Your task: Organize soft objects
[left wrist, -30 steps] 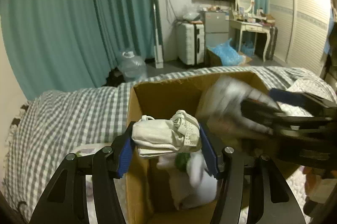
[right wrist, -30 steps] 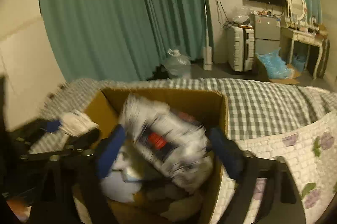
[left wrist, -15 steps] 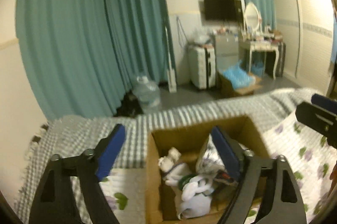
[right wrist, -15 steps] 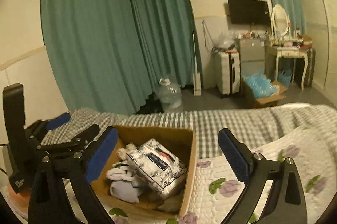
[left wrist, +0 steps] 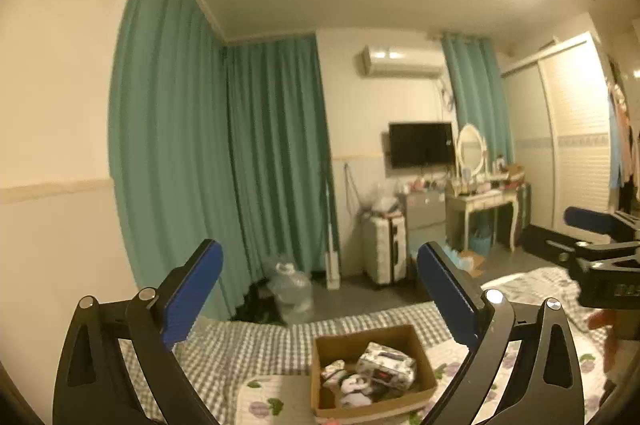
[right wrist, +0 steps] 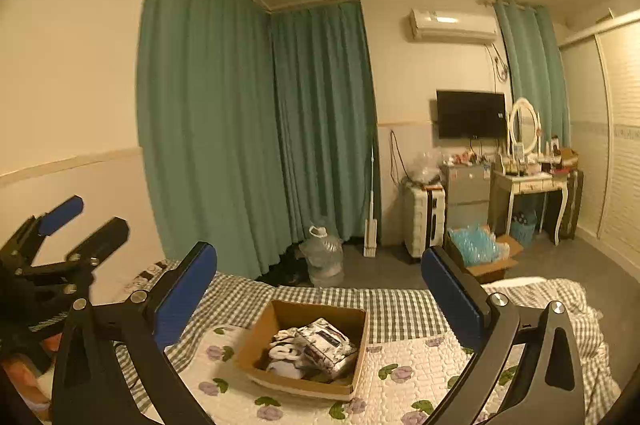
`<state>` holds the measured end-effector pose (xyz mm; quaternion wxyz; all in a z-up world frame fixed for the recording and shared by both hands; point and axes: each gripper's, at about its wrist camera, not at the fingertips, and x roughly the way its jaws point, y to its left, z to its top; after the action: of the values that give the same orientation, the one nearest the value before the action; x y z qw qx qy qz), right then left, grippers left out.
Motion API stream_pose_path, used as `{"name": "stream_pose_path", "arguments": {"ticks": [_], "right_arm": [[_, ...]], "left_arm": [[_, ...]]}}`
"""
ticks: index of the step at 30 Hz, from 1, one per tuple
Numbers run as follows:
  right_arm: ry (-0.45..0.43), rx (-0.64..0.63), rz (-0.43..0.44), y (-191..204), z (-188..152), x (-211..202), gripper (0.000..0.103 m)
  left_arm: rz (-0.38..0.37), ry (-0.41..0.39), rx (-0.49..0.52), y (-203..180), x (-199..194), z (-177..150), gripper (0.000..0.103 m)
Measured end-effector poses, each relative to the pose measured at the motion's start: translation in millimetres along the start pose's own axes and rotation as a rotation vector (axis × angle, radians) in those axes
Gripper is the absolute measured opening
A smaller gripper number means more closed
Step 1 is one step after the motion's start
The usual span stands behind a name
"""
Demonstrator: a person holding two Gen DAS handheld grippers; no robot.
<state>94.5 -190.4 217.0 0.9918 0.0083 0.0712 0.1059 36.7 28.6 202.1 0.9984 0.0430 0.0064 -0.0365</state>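
Note:
A brown cardboard box sits on the bed. It holds a patterned soft packet and white rolled socks and cloths. My left gripper is open and empty, raised well above and behind the box; it also shows at the left of the right wrist view. My right gripper is open and empty, high above the box; one blue pad of it shows in the left wrist view.
The bed has a grey checked sheet and a white floral quilt. Beyond it are teal curtains, a water jug, a white suitcase, a dressing table and a box of blue items.
Both grippers let go of their soft items into the box, opened, and pulled up and back. The box now looks small and far below.

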Motion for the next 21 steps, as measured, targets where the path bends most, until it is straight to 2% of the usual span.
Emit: {"name": "stream_pose_path", "arguments": {"ticks": [4,10,13,15,19,21], "right_arm": [[-0.029,-0.015,0.011,14,-7,-29,0.103],[-0.037,-0.023,0.033,19,-50,-36,0.103],[-0.025,-0.03,0.026,17,-83,-16,0.103],[0.009,-0.028,0.023,14,-105,5,0.103],[0.067,-0.053,-0.011,12,-154,42,0.103],[0.108,-0.064,-0.03,9,-180,61,0.103]], "left_arm": [[0.039,-0.041,-0.02,6,-34,-4,0.1],[0.038,0.0,-0.048,7,-40,-45,0.1],[0.039,0.062,-0.057,1,-24,-74,0.1],[0.032,0.093,-0.064,-2,-10,-98,0.1],[0.08,0.157,-0.038,-10,17,-155,0.1],[0.066,0.204,-0.037,-10,33,-183,0.1]]}}
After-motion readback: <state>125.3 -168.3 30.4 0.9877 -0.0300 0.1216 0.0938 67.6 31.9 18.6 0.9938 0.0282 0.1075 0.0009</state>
